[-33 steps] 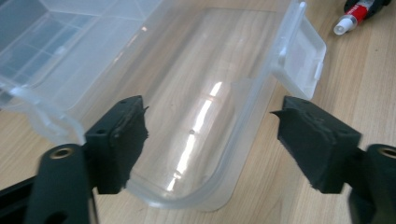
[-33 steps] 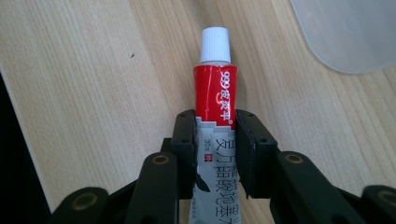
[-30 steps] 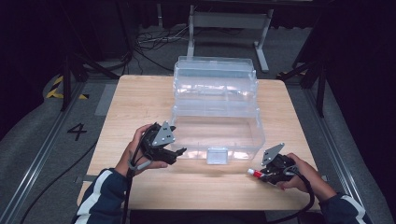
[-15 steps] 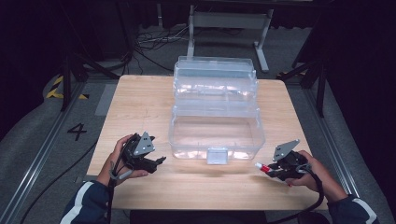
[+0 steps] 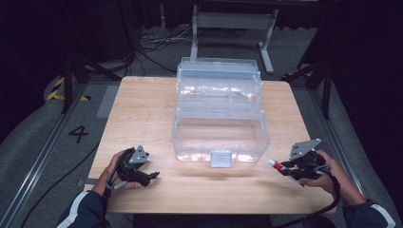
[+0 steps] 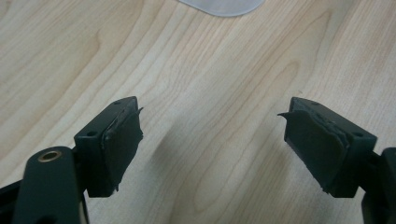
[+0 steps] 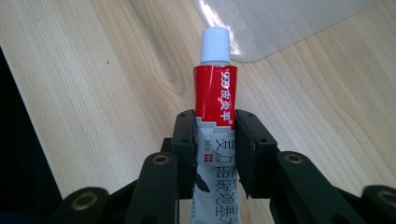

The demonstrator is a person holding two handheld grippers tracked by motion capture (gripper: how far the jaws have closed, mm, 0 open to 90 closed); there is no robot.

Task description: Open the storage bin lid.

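A clear plastic tiered box (image 5: 220, 114) stands open in the middle of a pale wooden table (image 5: 142, 104), its glossy, see-through trays stepped back one above another and a small square latch on its near wall. All places here are told from that box. To its near right, the right gripper (image 5: 280, 166) is clenched on a small tube (image 7: 212, 107): the two black jaws press flat against the tube's sides at about mid-length, so the red shoulder band with white lettering and the ribbed white screw cap stick out beyond the jaw tips, pointing toward the box's near right corner. The tube's lower body is white with dark printing and looks slightly creased where the jaws pinch it. In the high view the tube (image 5: 274, 164) is held just above the tabletop, near the box but apart from it. To the box's near left, the left gripper (image 6: 212, 135) is released, its jaws spread wide with bare wood grain between them; the matte rubber pads (image 6: 123, 140) are rough and frayed at their edges. A rounded translucent corner of the box lies beyond them.
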